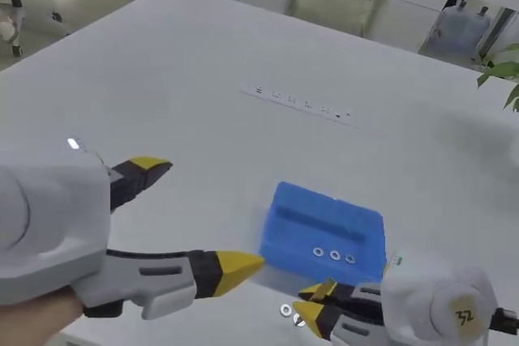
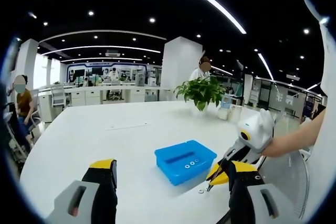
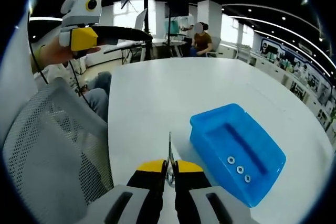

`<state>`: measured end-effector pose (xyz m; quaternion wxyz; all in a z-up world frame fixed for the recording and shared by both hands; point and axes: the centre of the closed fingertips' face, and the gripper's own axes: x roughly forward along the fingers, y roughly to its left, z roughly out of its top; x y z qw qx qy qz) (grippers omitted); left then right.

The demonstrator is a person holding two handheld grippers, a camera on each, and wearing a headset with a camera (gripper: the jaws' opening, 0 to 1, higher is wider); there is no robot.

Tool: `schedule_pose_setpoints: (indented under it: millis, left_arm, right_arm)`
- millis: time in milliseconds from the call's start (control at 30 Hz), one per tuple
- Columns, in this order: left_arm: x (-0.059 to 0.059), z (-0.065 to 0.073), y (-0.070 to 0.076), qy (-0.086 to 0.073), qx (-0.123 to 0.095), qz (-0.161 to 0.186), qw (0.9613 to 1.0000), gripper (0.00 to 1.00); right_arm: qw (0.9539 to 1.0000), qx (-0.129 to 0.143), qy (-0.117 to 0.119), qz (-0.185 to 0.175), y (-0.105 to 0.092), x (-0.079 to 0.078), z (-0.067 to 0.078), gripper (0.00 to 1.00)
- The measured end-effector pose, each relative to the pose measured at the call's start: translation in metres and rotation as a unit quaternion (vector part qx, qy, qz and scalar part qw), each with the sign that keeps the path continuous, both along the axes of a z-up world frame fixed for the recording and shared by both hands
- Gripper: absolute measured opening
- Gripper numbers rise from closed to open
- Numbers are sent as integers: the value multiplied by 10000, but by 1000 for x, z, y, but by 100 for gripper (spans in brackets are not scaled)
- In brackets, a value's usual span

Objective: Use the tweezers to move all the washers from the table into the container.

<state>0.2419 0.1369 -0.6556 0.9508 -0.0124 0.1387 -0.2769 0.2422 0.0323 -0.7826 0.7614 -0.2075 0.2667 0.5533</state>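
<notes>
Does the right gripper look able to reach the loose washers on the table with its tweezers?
Probably yes: the right gripper, shut on the tweezers, sits right beside the loose washers, nothing lies between them, and the left gripper is off to the side.

Ceiling lights give bright, even light; head view blurs slightly.

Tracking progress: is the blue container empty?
Not empty: the container holds three washers, side by side on its floor.

One blue container, three washers inside
</notes>
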Motion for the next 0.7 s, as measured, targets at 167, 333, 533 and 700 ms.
schedule_pose_setpoints:
  millis: [167,333,533,700]
  left_arm:
    - [-1,1,-2,-23,2,29,10000,90]
    - [-3,0,-4,-21,21,35,10000,90]
    - [-7,0,-4,-3,31,64,10000,89]
    - [-8,0,-2,10,31,108,9999,90]
  right_arm:
    - [9994,207,166,-226,-2,1,1,1]
    - [9965,523,370,-531,-8,4,7,2]
    - [9952,593,442,-648,-10,7,8,3]
    - [9961,527,444,-543,-4,7,5,4]
